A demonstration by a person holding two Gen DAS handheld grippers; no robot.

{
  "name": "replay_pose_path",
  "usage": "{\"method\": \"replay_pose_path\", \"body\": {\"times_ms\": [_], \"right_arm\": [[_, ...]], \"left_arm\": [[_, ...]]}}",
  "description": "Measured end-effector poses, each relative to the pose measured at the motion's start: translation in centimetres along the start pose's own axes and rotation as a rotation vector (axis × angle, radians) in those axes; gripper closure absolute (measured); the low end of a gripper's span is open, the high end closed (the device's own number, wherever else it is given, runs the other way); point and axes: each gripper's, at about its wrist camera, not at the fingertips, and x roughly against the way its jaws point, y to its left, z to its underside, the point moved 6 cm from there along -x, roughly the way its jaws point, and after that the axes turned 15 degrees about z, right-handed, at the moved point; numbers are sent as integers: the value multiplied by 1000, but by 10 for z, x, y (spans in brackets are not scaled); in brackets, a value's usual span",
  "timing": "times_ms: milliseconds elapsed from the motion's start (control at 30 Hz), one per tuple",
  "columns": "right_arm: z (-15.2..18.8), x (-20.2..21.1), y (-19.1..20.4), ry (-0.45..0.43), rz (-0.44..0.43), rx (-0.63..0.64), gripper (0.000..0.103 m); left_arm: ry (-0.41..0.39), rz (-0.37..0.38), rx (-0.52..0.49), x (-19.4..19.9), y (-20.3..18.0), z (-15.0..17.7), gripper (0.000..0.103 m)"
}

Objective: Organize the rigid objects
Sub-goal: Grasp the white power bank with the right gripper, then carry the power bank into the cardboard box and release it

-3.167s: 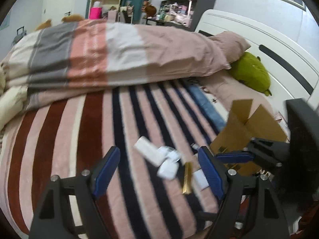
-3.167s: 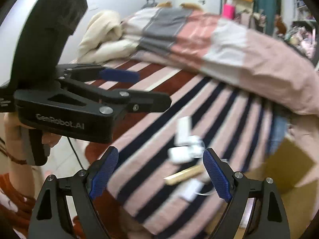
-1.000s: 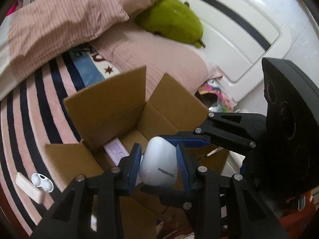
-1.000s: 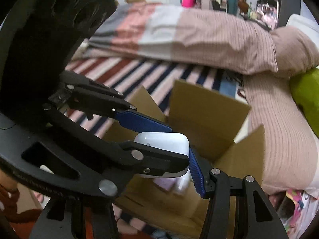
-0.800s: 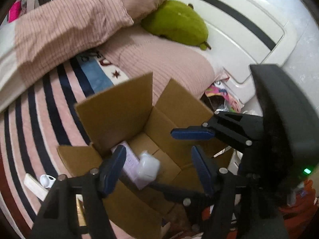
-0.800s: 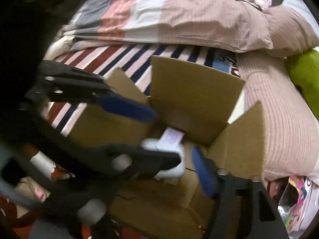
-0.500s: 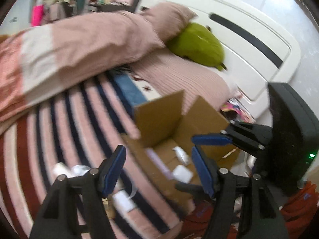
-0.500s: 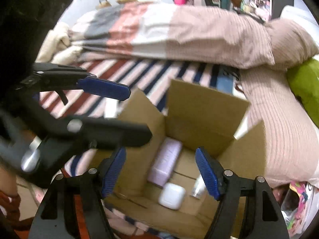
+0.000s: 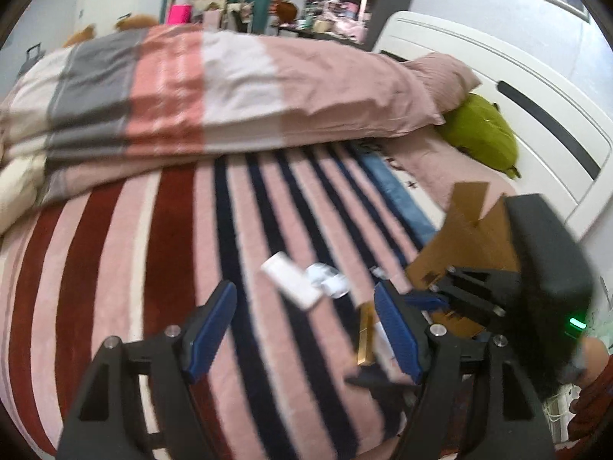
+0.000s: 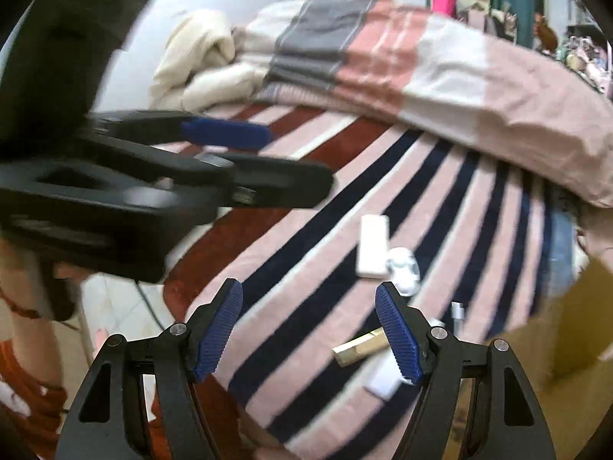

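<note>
I can read no brand, label or writing on anything here; the frames are blurred with motion. On my striped blanket lies a flat white rectangular box, plain and matte, and touching its end is a small white case lying open, glossy and rounded. Near them sit a slim gold stick, a white flat piece just beside it, and a tiny silver-tipped item I cannot identify. The cardboard box stands at the blanket's edge, flaps up, close to these things. My left gripper has just been opening, its blue pads apart with nothing between them, hanging above the blanket. My right gripper has likewise been opening and is empty, jaws apart, the gold stick just beyond its right finger.
</note>
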Motion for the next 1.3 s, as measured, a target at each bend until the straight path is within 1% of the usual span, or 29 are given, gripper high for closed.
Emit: {"method": "replay_pose_path", "body": {"times_ms": [33,100,133,167,200,233,300,367,433,467,500,533,567,600,667,733,767,867,933,967,1000,1067,1133,1167,1233,1300], "right_arm": [[1,-14,3,11,9,0,34],[0,-42,7,-17,43,20,34],[-1,-52,6,-32,72,38,34],[-3,-70,3,-31,123,48,34],[-4,-80,1,-25,143,43,35],[-6,-90,-2,-17,154,33,36],[-9,-111,-12,3,176,2,42],[-14,-125,-15,9,181,-4,44],[-19,-137,-18,10,205,2,47],[-21,-146,-20,21,223,8,51],[-21,-151,-20,32,235,9,63],[-22,-154,-19,39,244,5,69],[-21,-154,-16,40,235,-1,72],[-21,-152,-11,36,215,4,72],[-17,-145,4,43,138,28,72],[-11,-139,15,59,78,46,72],[-8,-137,20,75,71,61,72],[-1,-133,23,94,87,66,62],[3,-130,23,105,71,45,65],[5,-129,23,107,82,49,72],[6,-126,24,104,93,56,72],[5,-110,27,67,94,67,72],[1,-90,31,29,62,72,72],[-3,-73,34,1,40,77,72],[-9,-48,37,-42,18,89,72],[-13,-16,39,-92,-8,98,72]], "left_arm": [[-1,-7,11,-1,8,6,31],[-1,-16,37,1,28,19,31],[-2,-15,49,3,35,25,31],[-5,-15,58,5,41,30,31],[-8,-14,68,6,47,33,31],[-11,-14,80,7,54,38,31],[-14,-15,96,9,62,43,31],[-16,-16,109,10,69,47,31],[-22,-15,123,12,76,49,31],[-24,-12,127,13,78,50,31],[-25,-11,131,13,79,50,31],[-26,-10,133,13,80,51,31],[-26,-10,133,13,80,51,31],[-25,-9,132,13,80,51,31],[-25,-6,134,12,81,52,31],[-25,-6,137,12,82,51,31],[-24,-4,140,12,82,51,31],[-18,2,142,10,80,53,31],[-10,9,142,8,79,54,31],[-7,12,142,7,77,54,31],[-5,18,141,6,74,54,31],[-4,36,134,4,67,52,31],[-7,60,124,3,56,46,31],[-11,74,115,3,49,43,31],[-28,117,94,3,32,33,32],[-44,165,71,3,12,23,34]]}}
